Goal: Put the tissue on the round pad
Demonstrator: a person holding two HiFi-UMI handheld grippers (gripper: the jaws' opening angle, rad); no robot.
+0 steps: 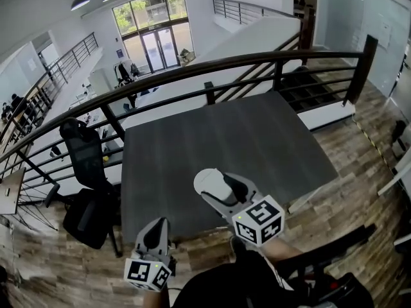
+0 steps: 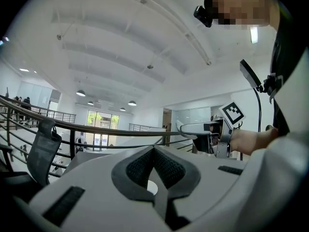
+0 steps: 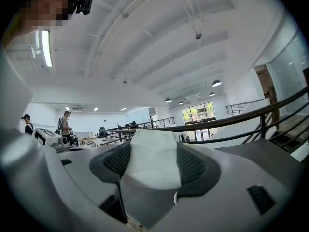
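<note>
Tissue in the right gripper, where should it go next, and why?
Probably tip the right gripper down toward the grey table. Its jaws are shut on the tissue, but its own view shows mostly ceiling. No round pad shows on the table in any view, so the pad likely has to be found first.

L tool (image 1: 156,226) & R tool (image 1: 215,186): white plastic shells, dark grey ribbed pads (image 2: 140,170) lining the jaws. Each has a white cube w/ black square markers: L cube (image 1: 149,273), R cube (image 1: 259,221). Black cam (image 2: 205,11) worn on head.
</note>
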